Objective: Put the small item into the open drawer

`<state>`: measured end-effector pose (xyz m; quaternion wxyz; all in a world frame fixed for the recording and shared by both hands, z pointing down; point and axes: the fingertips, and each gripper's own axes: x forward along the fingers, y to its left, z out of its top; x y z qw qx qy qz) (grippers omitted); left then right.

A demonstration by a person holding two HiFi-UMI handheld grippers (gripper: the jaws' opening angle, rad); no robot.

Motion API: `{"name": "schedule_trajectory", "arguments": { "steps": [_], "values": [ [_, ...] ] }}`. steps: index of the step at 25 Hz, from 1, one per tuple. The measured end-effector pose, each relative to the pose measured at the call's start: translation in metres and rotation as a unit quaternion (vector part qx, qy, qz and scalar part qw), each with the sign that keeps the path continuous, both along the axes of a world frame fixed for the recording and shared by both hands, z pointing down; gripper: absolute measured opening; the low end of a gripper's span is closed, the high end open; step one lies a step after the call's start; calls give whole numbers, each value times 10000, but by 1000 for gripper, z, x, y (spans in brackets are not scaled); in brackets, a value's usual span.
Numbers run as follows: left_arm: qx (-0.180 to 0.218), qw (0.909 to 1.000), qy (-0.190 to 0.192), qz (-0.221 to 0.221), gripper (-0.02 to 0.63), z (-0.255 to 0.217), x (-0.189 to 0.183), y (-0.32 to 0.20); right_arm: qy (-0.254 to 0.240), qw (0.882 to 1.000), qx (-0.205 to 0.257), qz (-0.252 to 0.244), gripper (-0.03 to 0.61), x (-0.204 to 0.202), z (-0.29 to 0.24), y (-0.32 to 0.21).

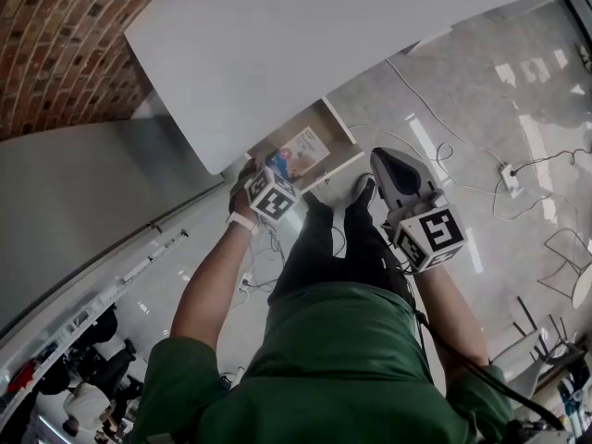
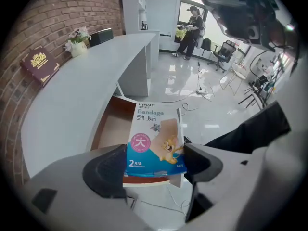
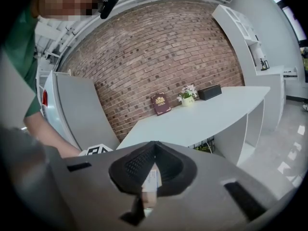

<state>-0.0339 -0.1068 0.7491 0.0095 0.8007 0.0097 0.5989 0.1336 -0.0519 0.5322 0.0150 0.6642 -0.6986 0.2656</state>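
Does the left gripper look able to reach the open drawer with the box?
Probably yes. The left gripper holds the box right at the open drawer, and nothing shows between them.

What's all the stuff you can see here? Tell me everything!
bandage box: 1, blue and white, in the left jaws at the drawer
drawer: 1, brown, open under the desk
desk: 1, white, by the brick wall
book: 1, dark red, on the desk
flowers: 1 pot, white, beside the book
black box: 1, black, beside the flowers
power strip: 1, white, on the floor
left gripper: 1, grey, shut on the bandage box
right gripper: 1, grey, jaws shut, right of the drawer
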Motion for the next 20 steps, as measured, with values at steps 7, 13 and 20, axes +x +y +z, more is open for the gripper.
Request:
{"name": "schedule_trajectory", "arguments": {
  "steps": [7, 13, 20],
  "values": [
    [78, 9997, -222, 1, 365, 58, 1, 7, -45, 9996, -213, 152, 5, 10, 30, 17],
    [183, 9992, -352, -47, 365, 100, 4, -4, -218, 9987, -452, 75, 5, -5, 61, 24],
    [490, 9973, -460, 308, 364, 140, 12, -19, -395, 9972, -623, -73, 5, -25, 84, 26]
  ]
}}
